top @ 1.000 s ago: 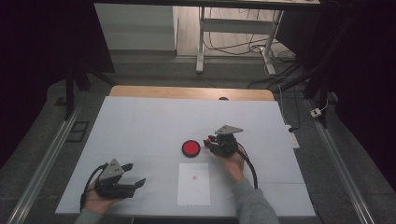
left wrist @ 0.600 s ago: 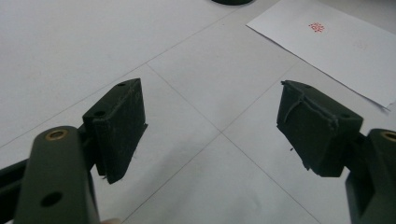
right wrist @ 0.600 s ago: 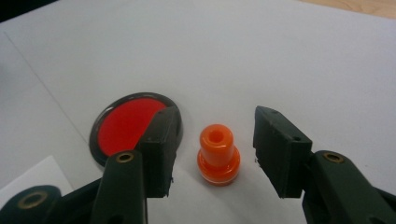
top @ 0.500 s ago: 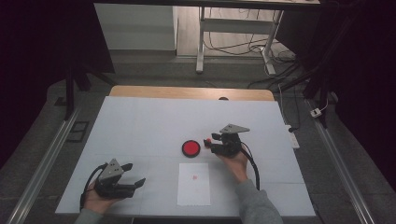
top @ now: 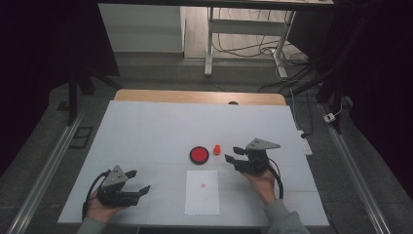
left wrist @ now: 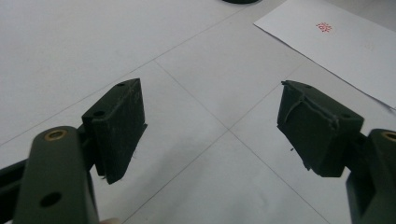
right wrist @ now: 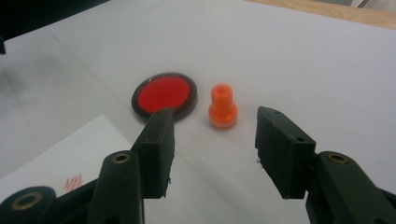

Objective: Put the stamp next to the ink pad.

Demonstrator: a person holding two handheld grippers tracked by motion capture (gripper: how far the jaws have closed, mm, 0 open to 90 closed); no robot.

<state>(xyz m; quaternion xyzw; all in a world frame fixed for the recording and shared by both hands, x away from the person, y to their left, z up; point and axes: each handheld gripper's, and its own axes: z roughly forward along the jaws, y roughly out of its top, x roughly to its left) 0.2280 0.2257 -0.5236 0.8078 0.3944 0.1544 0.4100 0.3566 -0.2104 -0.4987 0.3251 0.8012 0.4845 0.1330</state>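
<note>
Red stamp mark (left wrist: 324, 27) unreadable, white paper (top: 202, 191), orange stamp (right wrist: 222, 106)

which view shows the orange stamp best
The right gripper view: the stamp stands upright on the table, close and sharp, just past the open right claw and beside the red ink pad. The high view shows it as a small orange dot right of the pad.
</note>
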